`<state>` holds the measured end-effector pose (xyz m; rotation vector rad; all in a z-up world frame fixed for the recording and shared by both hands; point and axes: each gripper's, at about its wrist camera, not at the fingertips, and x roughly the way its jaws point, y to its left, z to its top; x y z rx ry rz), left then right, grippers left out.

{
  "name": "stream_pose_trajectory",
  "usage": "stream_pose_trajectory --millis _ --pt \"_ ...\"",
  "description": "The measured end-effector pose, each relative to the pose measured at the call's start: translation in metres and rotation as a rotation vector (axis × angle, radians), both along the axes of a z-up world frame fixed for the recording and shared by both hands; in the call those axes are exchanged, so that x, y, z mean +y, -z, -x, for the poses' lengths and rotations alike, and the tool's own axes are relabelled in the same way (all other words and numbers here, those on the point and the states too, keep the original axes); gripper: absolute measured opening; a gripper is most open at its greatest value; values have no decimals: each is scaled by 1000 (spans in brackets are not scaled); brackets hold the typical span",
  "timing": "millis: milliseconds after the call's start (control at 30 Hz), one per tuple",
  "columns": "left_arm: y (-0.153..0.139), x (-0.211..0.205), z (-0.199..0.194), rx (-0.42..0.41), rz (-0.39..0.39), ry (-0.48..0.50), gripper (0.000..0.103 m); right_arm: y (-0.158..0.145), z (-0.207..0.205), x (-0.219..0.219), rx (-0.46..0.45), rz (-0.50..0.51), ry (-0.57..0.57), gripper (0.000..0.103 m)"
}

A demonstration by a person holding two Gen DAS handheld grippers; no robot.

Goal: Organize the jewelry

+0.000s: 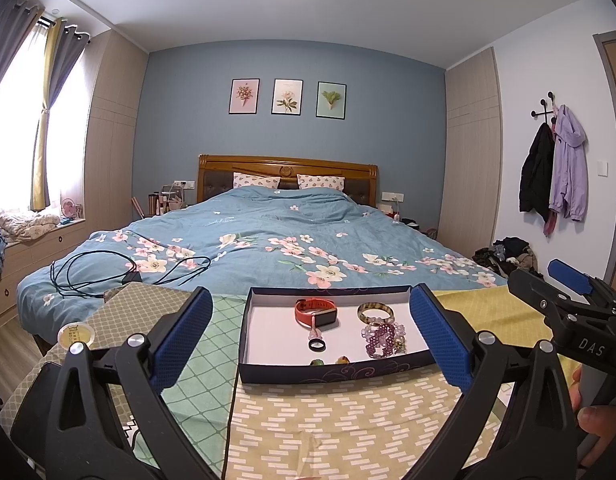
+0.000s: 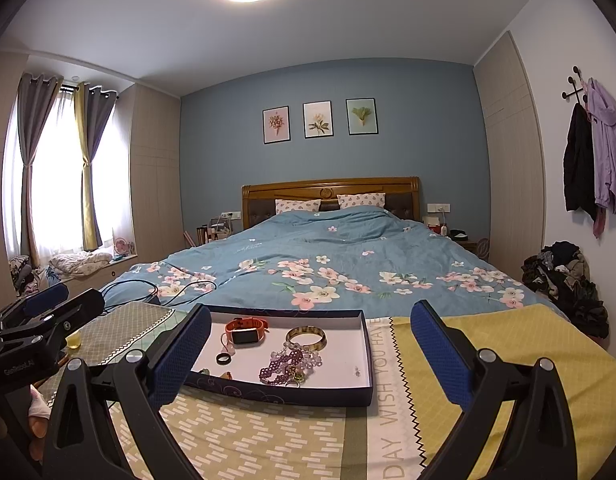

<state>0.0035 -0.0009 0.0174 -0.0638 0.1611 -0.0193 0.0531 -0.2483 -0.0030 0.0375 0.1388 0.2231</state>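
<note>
A dark blue tray [image 1: 332, 373] with a white floor lies on patterned cloths at the foot of the bed. In it are an orange smartwatch [image 1: 316, 312], a brown-and-yellow bangle [image 1: 375, 310], a purple bead bracelet [image 1: 382, 338], a black ring [image 1: 316, 345] and two tiny coloured pieces [image 1: 328, 361] by the near wall. My left gripper [image 1: 312, 338] is open, hovering just short of the tray with nothing in it. My right gripper [image 2: 312, 354] is open too and holds nothing, with the tray [image 2: 287, 395], watch [image 2: 245, 332], bangle [image 2: 305, 338] and beads [image 2: 289, 364] ahead, towards its left finger.
A small yellow-lidded jar [image 1: 76, 335] stands on the cloth left of the tray. A black cable [image 1: 127, 272] lies coiled on the floral duvet [image 1: 287, 232]. Yellow cloth [image 2: 488, 344] spreads right of the tray. A clothes pile [image 2: 564, 280] sits on the floor at right.
</note>
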Motion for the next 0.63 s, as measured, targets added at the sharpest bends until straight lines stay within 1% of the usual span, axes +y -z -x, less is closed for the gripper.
stream_pose_trajectory --millis 300,400,500,567,633 --pt "3 3 1 0 -4 -14 97 3 -2 1 8 1 -1 97" --pt "4 3 -2 21 -8 -10 97 4 -4 -1 25 3 -6 97" --pt "7 7 -10 68 3 -4 97 8 -9 -6 69 12 -19 97" --pt "10 13 -17 104 10 -8 97 12 -19 -14 126 40 1 97" --pt "14 18 -26 142 3 -9 97 20 -33 -29 208 63 25 97"
